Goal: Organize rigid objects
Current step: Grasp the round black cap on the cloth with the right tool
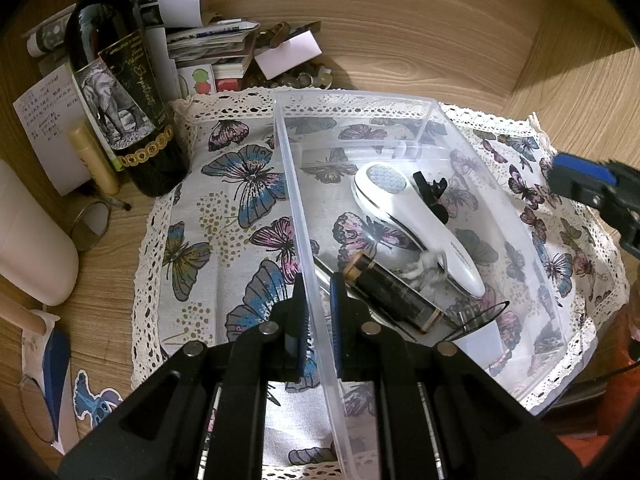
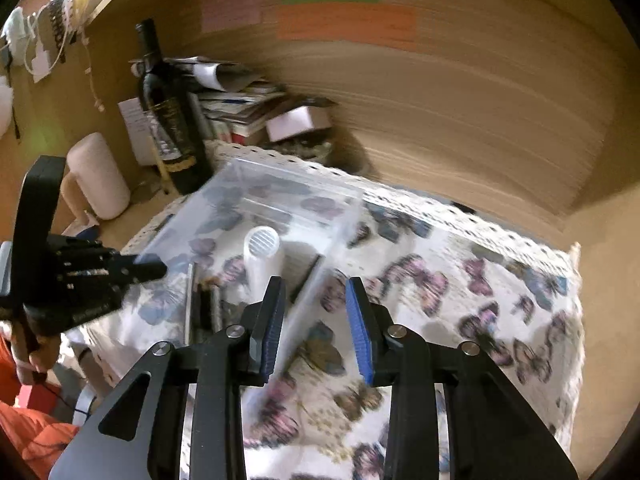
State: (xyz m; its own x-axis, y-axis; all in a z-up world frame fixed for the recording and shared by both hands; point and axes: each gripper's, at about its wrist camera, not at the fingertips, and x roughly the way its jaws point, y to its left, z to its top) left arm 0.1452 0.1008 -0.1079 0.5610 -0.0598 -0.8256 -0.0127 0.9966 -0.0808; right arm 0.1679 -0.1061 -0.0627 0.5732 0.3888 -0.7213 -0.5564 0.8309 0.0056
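Note:
A clear plastic bin [image 1: 352, 98] stands on a butterfly-print cloth [image 1: 224, 208]. In it lie a white handheld device [image 1: 420, 220], a black hair clip [image 1: 430, 188] and a black tube with gold ends [image 1: 390, 292]. My left gripper [image 1: 318, 308] is shut on the bin's near left wall. My right gripper [image 2: 314, 320] is open and empty, its jaws on either side of the bin's right wall [image 2: 316, 280] without touching it. The bin [image 2: 280, 192] and the white device [image 2: 262, 252] show blurred in the right wrist view. The left gripper [image 2: 150, 266] also shows there.
A dark wine bottle [image 1: 120, 92] stands at the cloth's far left, with a stack of papers [image 1: 208, 44], a white note [image 1: 48, 120], a small round mirror [image 1: 90, 226] and a white cylinder [image 1: 32, 240] nearby. Wooden walls enclose the back and right.

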